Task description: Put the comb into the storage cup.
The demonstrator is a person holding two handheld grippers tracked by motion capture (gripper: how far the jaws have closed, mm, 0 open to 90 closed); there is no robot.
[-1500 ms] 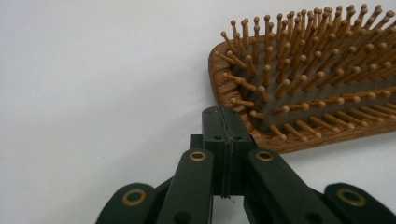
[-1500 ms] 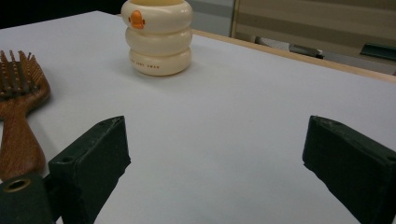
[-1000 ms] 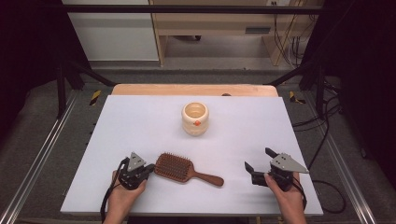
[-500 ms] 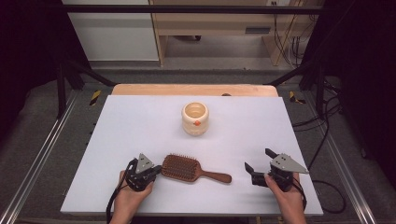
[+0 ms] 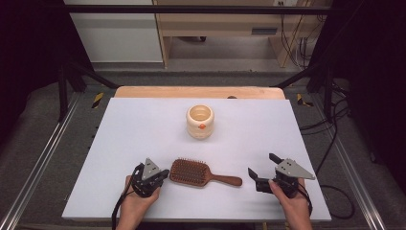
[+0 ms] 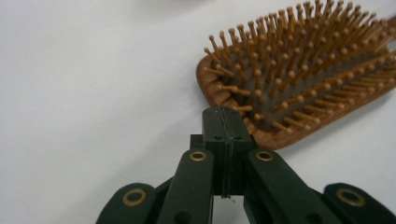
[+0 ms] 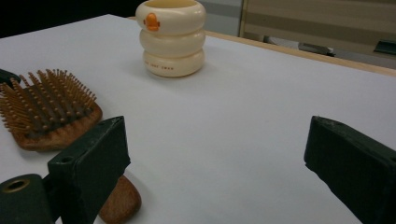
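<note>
Hairbrush (image 5: 203, 174) lies flat near the front edge of the surface (image 5: 143, 124), bristles up. Long axis runs roughly left-right across the high view, slightly tilted: paddle head toward the left hand-held gripper (image 5: 160, 176), handle end pointing at the right hand-held gripper (image 5: 261, 171).

Left hand-held gripper: jaws pressed together, nothing between them, tips right at the rim of the brush head; in the left gripper view they look to be touching it or just short.

Right hand-held gripper: jaws spread wide, holding nothing, handle tip just beside its left jaw in the right gripper view.

Cream ribbed cup (image 5: 200, 121) with an orange mark stands upright mid-surface, well apart from the brush.

Surface is a plain white board on a wooden top, metal frame rails at both sides. Behind: grey floor, light wooden furniture, cables at right.
</note>
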